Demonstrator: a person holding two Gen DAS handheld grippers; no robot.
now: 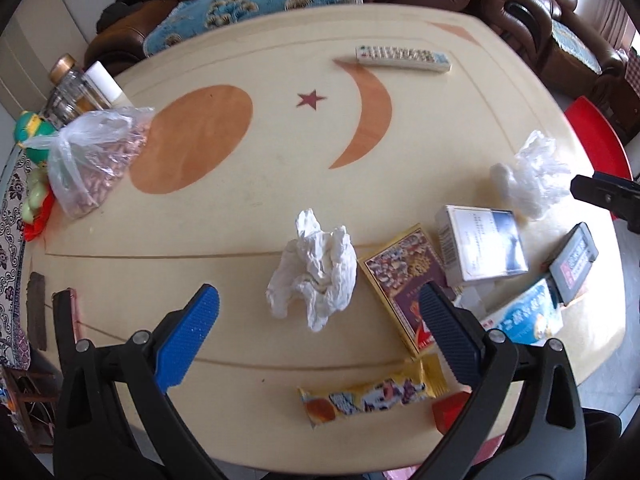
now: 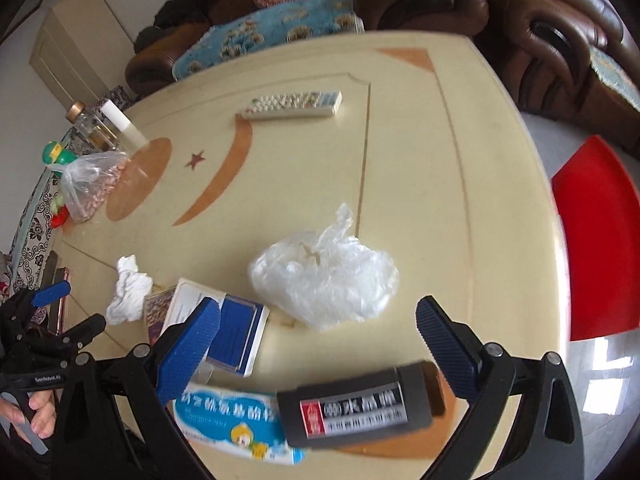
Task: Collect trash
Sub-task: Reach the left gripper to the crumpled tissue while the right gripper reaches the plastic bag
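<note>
A crumpled white tissue [image 1: 316, 272] lies on the cream table [image 1: 280, 184], just ahead of my left gripper [image 1: 318, 294], which is open and empty with a finger on either side of it. A yellow snack wrapper [image 1: 372, 394] lies flat under the gripper near the table's front edge. In the right wrist view a crumpled clear plastic bag [image 2: 324, 276] sits straight ahead of my right gripper [image 2: 318, 306], which is also open and empty. The same bag [image 1: 532, 176] shows at the right of the left wrist view. The tissue [image 2: 130, 292] appears to the left.
Several small boxes [image 1: 480, 244] and a black box [image 2: 356, 408] crowd the near right of the table. A remote control [image 1: 404, 58] lies at the back. A bag of pinkish snacks [image 1: 96, 164] and bottles [image 1: 80, 88] stand left. A red seat [image 2: 592, 248] is beside the table.
</note>
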